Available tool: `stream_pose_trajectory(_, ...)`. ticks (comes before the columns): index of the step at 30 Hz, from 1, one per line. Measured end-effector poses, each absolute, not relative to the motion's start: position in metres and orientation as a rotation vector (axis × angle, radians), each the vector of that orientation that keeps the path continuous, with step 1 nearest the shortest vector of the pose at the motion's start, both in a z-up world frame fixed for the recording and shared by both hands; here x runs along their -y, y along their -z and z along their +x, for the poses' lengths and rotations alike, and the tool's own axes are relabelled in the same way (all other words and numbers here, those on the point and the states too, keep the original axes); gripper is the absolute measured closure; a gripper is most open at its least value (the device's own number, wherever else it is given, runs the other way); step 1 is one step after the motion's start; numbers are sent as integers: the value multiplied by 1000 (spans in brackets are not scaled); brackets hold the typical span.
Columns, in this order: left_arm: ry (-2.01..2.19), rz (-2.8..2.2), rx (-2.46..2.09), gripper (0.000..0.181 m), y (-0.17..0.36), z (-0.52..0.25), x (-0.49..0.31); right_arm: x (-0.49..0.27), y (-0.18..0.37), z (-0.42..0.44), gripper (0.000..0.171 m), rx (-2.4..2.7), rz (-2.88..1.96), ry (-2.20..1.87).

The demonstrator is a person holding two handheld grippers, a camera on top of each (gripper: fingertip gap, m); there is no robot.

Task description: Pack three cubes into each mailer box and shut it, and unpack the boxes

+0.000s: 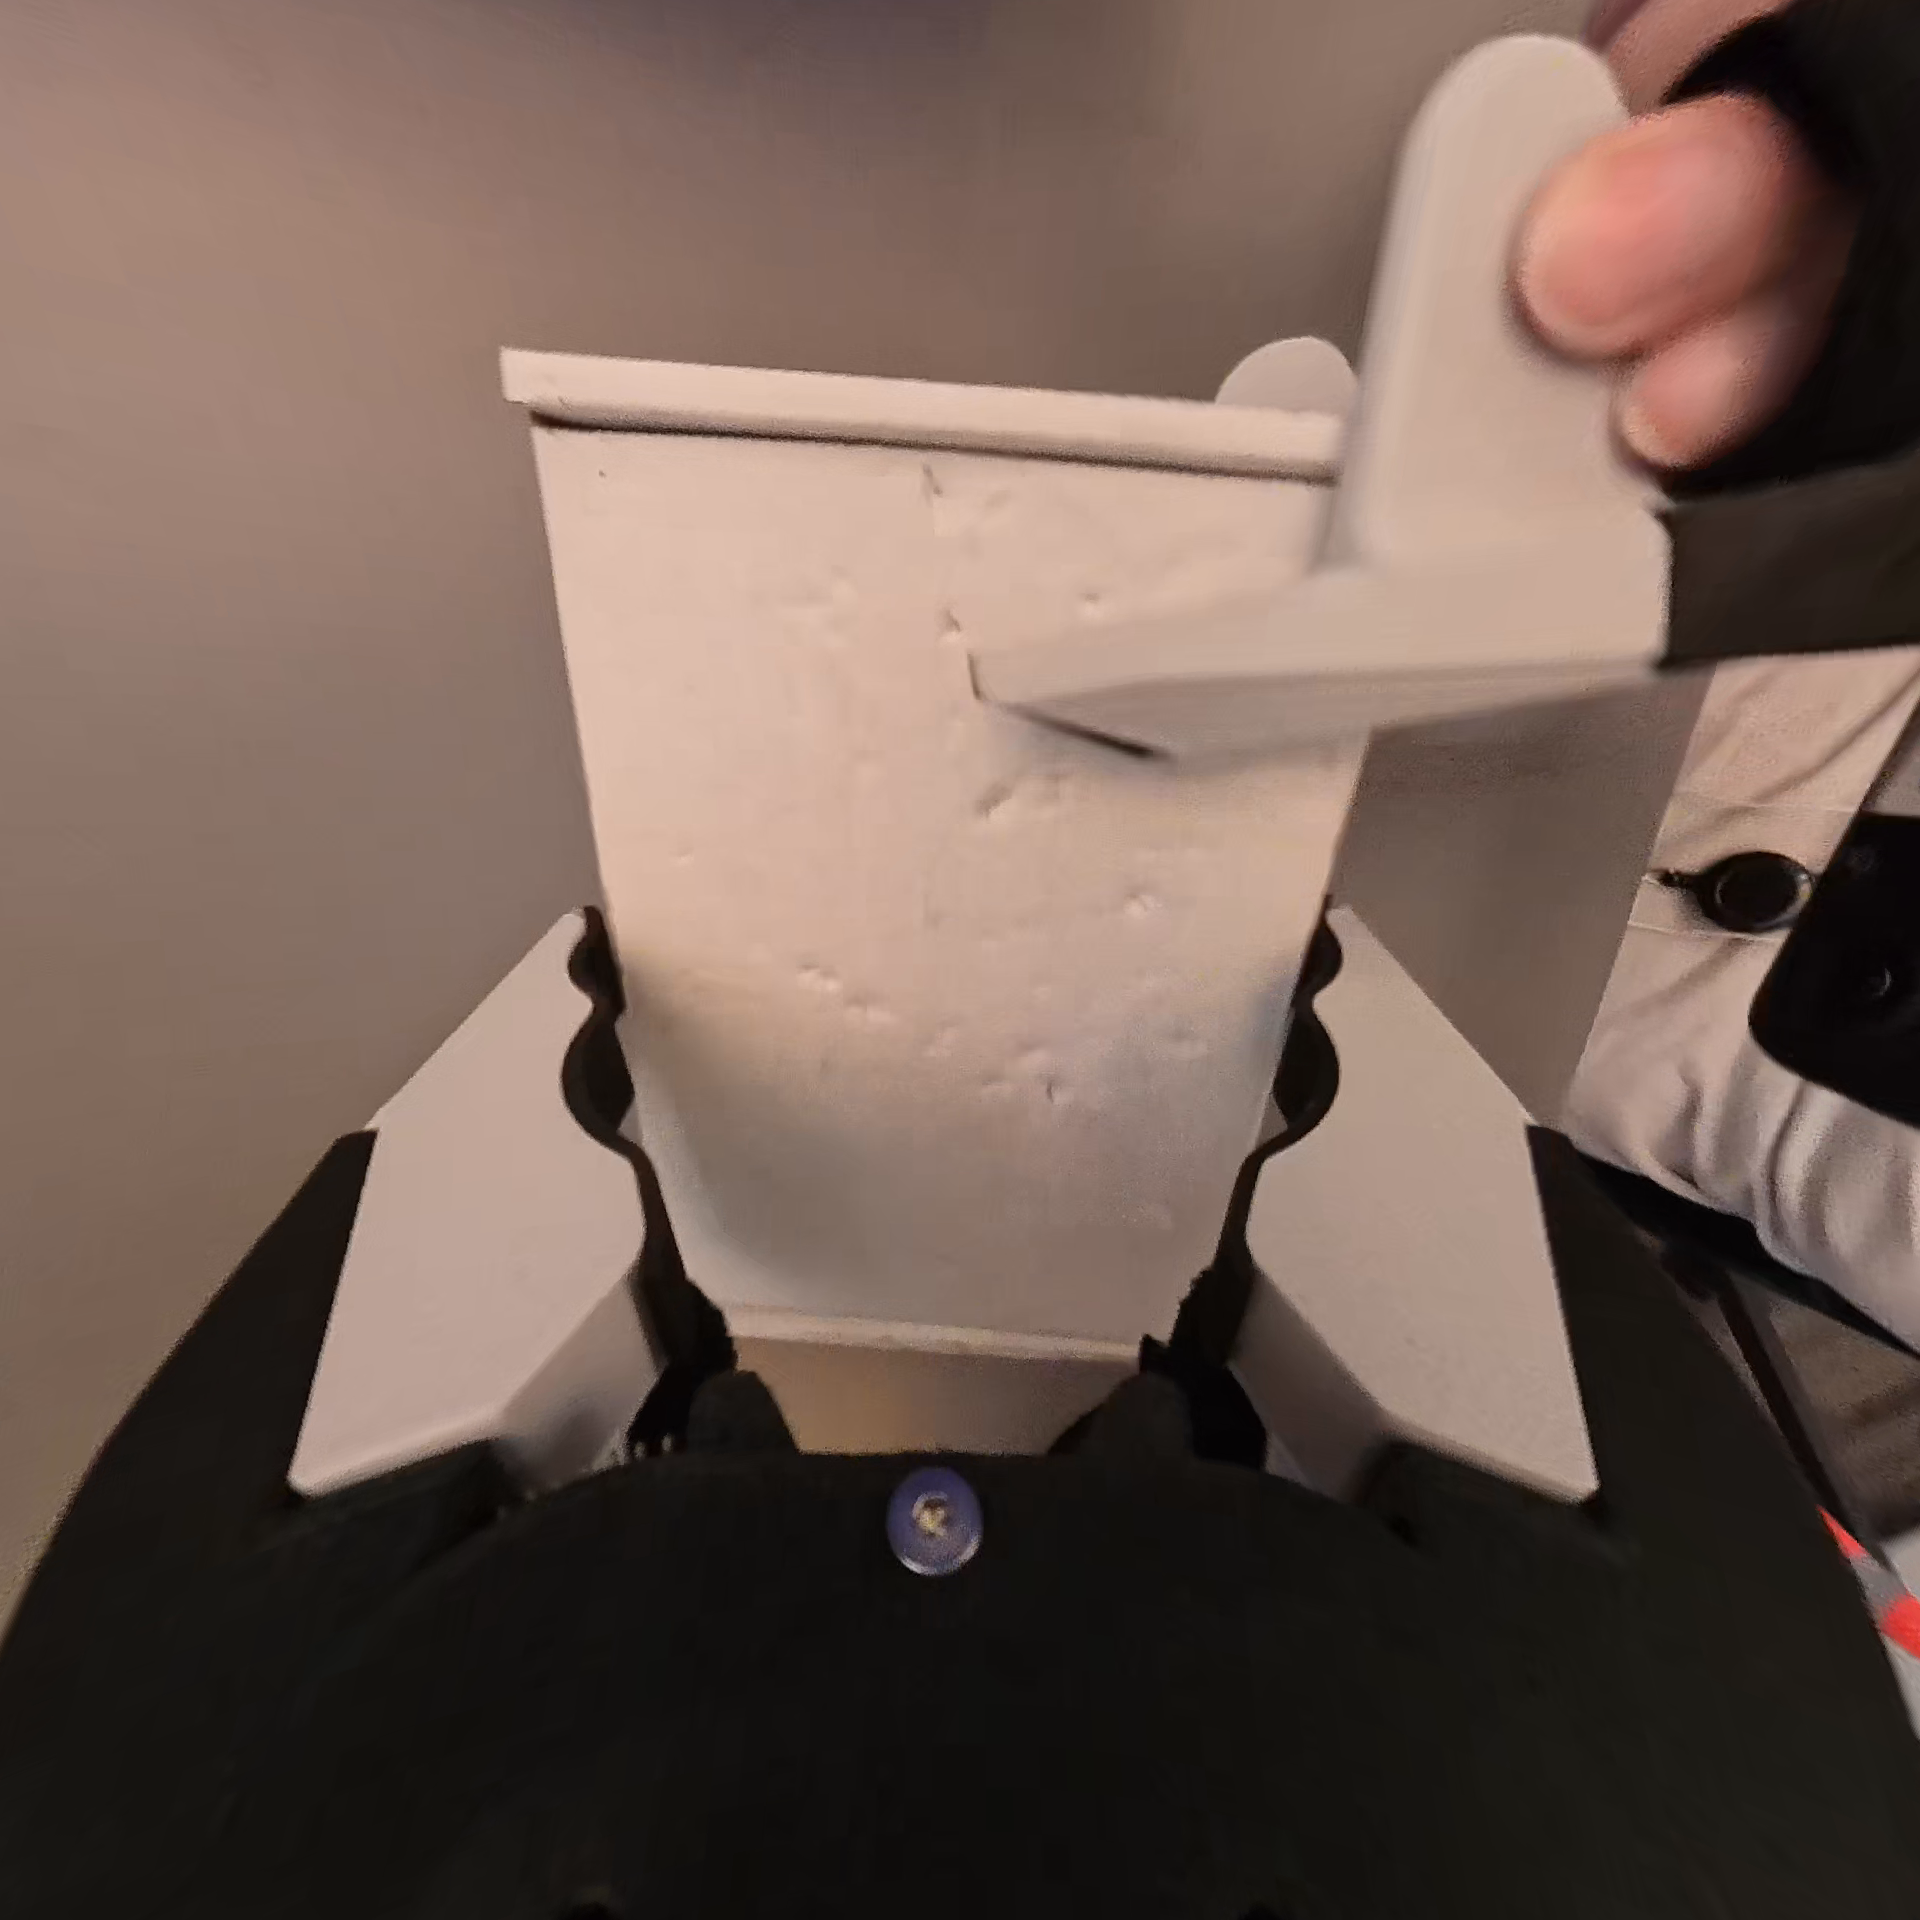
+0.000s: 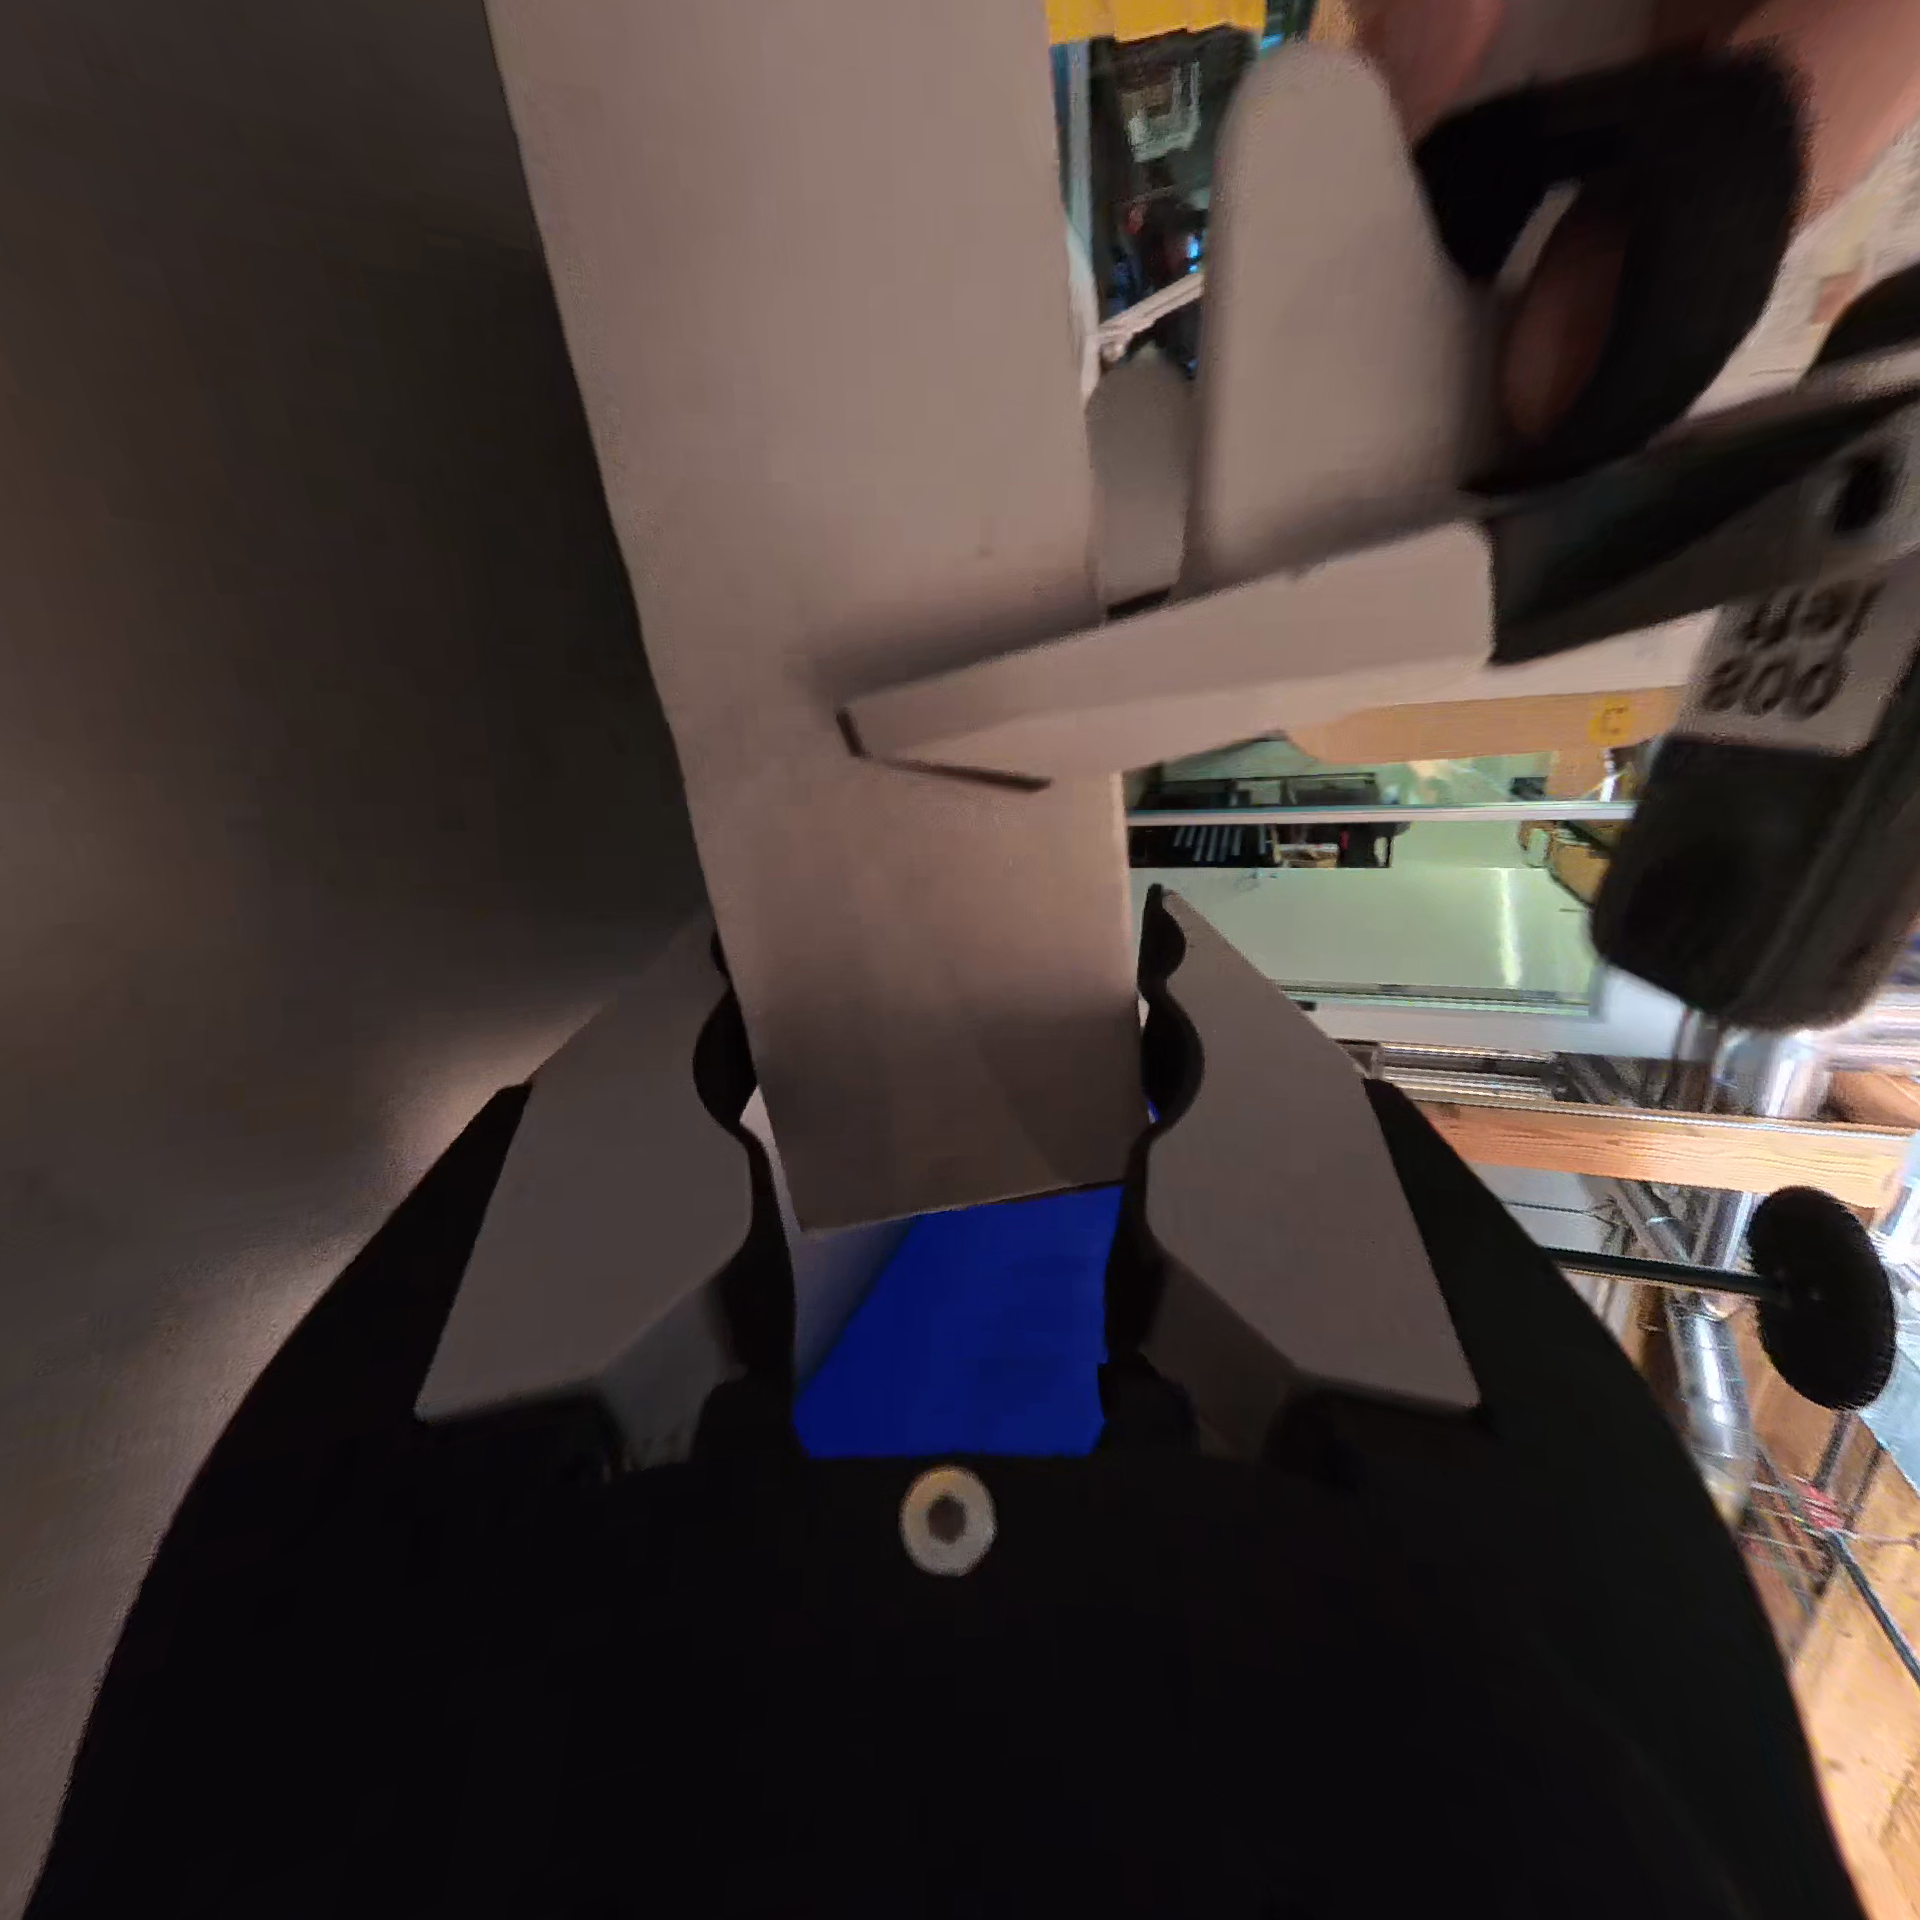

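Note:
In the left wrist view my left gripper [image 1: 961, 914] is shut on a white mailer box [image 1: 914, 831], one finger pressed on each side wall. The other gripper reaches in from the right, and one of its fingers [image 1: 1299, 644] lies across the box's right edge. In the right wrist view my right gripper [image 2: 935, 914] is shut on a white panel of the mailer box [image 2: 883, 520]. A blue cube [image 2: 956, 1340] shows at the box's near end, between the finger bases. The left gripper's finger [image 2: 1143, 665] lies on the box from the right.
A plain grey surface [image 1: 260, 520] fills the background behind the box. A person's hand [image 1: 1662, 260] holds the other gripper at the upper right. A light garment [image 1: 1714, 987] is at the right. Wooden beams [image 2: 1662, 1143] and shelving stand at the right. My two grippers' fingertips are within a few centimetres of each other.

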State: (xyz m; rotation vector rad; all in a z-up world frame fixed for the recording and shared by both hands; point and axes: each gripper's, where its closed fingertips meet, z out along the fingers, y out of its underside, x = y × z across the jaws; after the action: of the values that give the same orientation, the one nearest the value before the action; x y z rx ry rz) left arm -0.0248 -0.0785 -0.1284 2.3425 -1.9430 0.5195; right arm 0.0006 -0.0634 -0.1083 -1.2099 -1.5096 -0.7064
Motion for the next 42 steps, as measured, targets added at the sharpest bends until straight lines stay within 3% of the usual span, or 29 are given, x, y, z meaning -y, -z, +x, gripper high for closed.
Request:
stream_pose_trajectory(10, -907, 2581, 2507, 73, 79, -50, 105, 62, 129, 29, 100, 1519, -1338, 638)
stream_pose_trajectory(20, -123, 2710, 2861, 65, 141, -72, 96, 61, 128, 31, 100, 1565, -1393, 583)
stream_pose_trajectory(30, -463, 2882, 2972, 67, 141, -40, 78, 60, 125, 33, 100, 1554, -1475, 532)
stream_pose_trajectory(36, -133, 2863, 3125, 92, 138, -45, 72, 60, 125, 32, 100, 1592, -1485, 519)
stream_pose_trajectory(42, -194, 2841, 3135, 95, 138, -46, 73, 62, 123, 30, 100, 1612, -1493, 480)
